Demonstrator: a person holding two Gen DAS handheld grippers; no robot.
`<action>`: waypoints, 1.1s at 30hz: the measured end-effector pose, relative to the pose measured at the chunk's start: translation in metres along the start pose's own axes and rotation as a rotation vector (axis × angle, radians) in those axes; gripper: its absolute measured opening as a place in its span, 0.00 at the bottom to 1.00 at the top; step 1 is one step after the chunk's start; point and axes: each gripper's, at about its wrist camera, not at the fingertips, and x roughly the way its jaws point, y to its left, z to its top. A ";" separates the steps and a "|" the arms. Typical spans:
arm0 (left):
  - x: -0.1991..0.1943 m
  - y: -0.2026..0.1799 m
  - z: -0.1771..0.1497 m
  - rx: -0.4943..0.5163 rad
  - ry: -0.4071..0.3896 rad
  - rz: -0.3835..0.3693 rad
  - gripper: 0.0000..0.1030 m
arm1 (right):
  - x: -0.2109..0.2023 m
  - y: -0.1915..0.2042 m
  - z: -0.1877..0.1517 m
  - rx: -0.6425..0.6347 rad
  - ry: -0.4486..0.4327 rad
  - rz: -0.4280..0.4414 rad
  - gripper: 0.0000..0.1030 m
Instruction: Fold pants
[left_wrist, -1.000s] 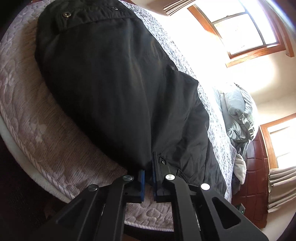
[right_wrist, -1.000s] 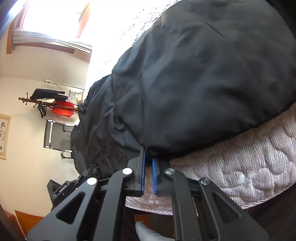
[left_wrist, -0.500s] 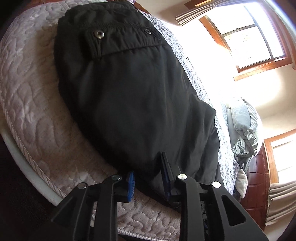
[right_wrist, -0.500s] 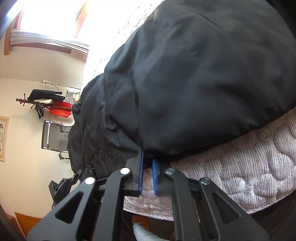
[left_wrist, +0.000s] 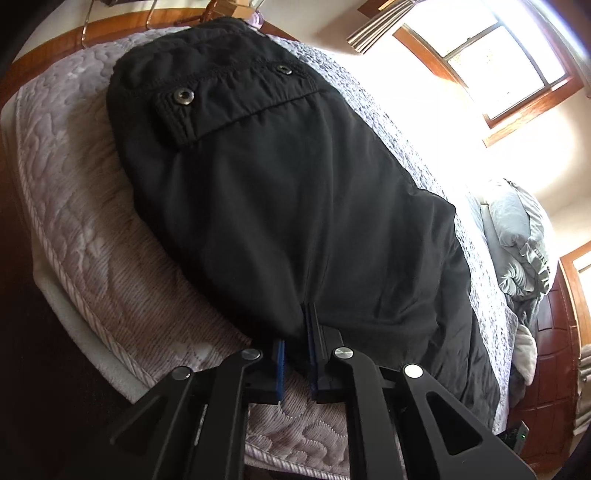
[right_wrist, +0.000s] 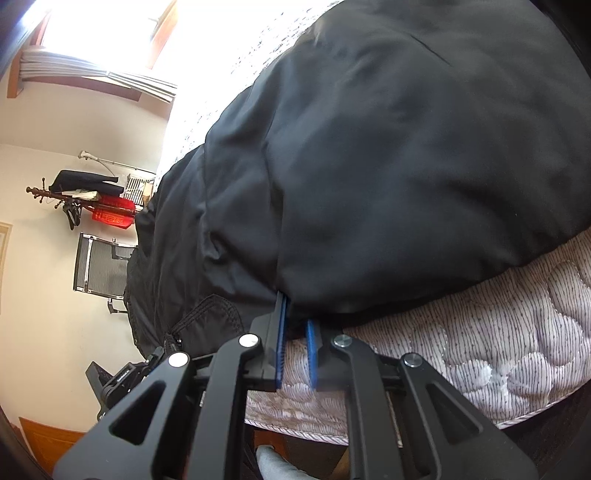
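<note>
Black pants (left_wrist: 295, 184) lie folded lengthwise on a quilted mattress (left_wrist: 92, 240), with a snap-button pocket flap (left_wrist: 184, 96) at the far end. My left gripper (left_wrist: 295, 326) sits at the pants' near edge. Its blue pads are closing on a fold of the fabric, which is pinched between them. In the right wrist view the same pants (right_wrist: 406, 166) bulge over the mattress (right_wrist: 498, 332). My right gripper (right_wrist: 296, 310) is shut on their near edge, with cloth between the pad tips. A drawstring hem (right_wrist: 207, 314) hangs just left of it.
The mattress edge drops off just under both grippers. Grey bedding (left_wrist: 524, 251) is piled at the far right below a bright window (left_wrist: 498, 55). A mesh chair (right_wrist: 99, 266) and a coat rack with a red item (right_wrist: 110, 216) stand by the wall. A grey-socked foot (right_wrist: 277, 461) shows below.
My left gripper opened, shifted along the pants' near edge and closed on the fabric again; the pocket flap came further into view. The right gripper stayed put, still gripping.
</note>
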 end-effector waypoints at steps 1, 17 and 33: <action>0.001 -0.004 0.001 0.014 -0.001 0.010 0.11 | -0.001 0.001 0.000 -0.004 0.000 0.002 0.11; -0.018 -0.047 -0.025 0.114 0.060 0.073 0.44 | -0.054 -0.029 0.005 0.054 -0.077 -0.106 0.43; 0.036 -0.176 -0.084 0.592 0.056 0.173 0.44 | -0.047 -0.004 0.023 -0.164 -0.056 -0.384 0.11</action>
